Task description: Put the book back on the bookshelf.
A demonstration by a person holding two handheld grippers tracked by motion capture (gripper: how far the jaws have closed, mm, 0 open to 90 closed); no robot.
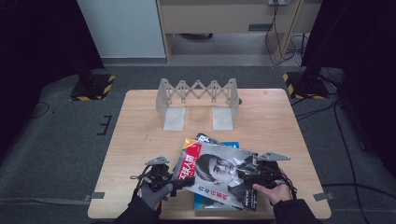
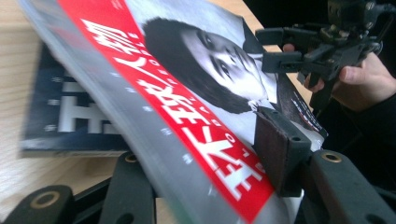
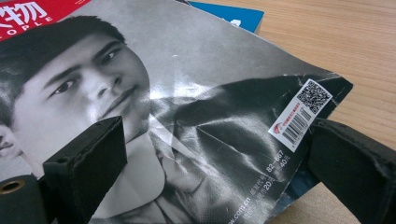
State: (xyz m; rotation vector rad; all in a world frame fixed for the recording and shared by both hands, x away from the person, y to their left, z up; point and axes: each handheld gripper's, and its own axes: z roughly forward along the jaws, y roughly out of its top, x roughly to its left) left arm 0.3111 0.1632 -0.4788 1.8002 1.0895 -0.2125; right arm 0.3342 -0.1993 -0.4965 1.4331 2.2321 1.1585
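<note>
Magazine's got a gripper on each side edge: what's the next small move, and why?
Probably lift the magazine off the blue book and carry it toward the expanding rack. The left gripper has its spine edge between the jaws, the right gripper straddles the opposite edge, and the rack stands empty behind.

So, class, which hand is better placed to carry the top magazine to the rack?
Probably left. The left tool grips the top magazine by its spine edge, which is lifted off the blue book. The right tool straddles the barcode corner with jaws wide, apparently not pressing.
</note>
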